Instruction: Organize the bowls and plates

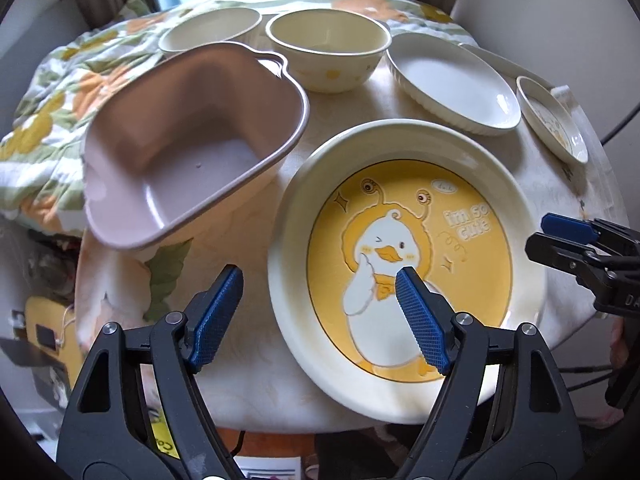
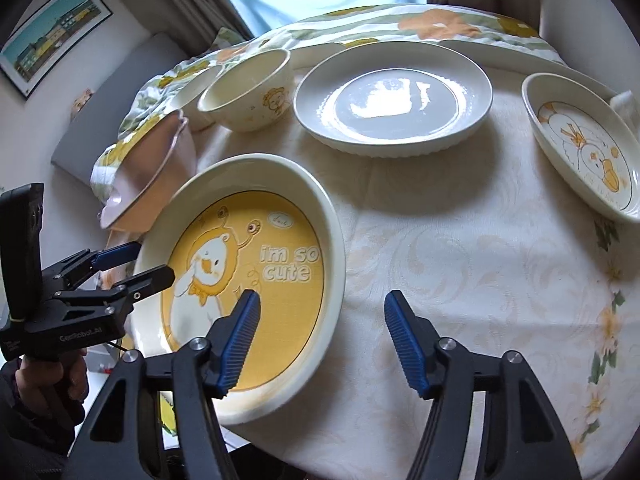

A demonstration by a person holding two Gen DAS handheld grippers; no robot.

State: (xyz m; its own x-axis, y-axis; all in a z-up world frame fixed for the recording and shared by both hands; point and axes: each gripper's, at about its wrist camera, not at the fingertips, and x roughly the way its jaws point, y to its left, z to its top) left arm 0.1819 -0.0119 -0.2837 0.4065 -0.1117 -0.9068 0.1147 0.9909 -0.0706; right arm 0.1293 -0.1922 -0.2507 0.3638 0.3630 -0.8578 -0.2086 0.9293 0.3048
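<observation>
While your left gripper (image 1: 319, 306) stands wide, straddling the near-left rim of the yellow duck plate (image 1: 404, 216) without pressing it, your right gripper (image 2: 320, 334) gapes moderately over that plate's near-right rim, gripping nothing. Only the left wrist view looks into the pink bin (image 1: 188, 148), tilted just left of the plate; the right view sees it edge-on. Only the right view shows the duck drawing on the small dish (image 2: 584, 152) at the far right, the framed picture (image 2: 52, 32) on the wall, and your hand (image 2: 52, 376) on the left tool. A cream bowl (image 1: 330, 52) and white ribbed plate (image 1: 452, 84) sit far. A pale floral tablecloth (image 2: 460, 248) covers the round table; curtains (image 2: 208, 0) hang beyond.
</observation>
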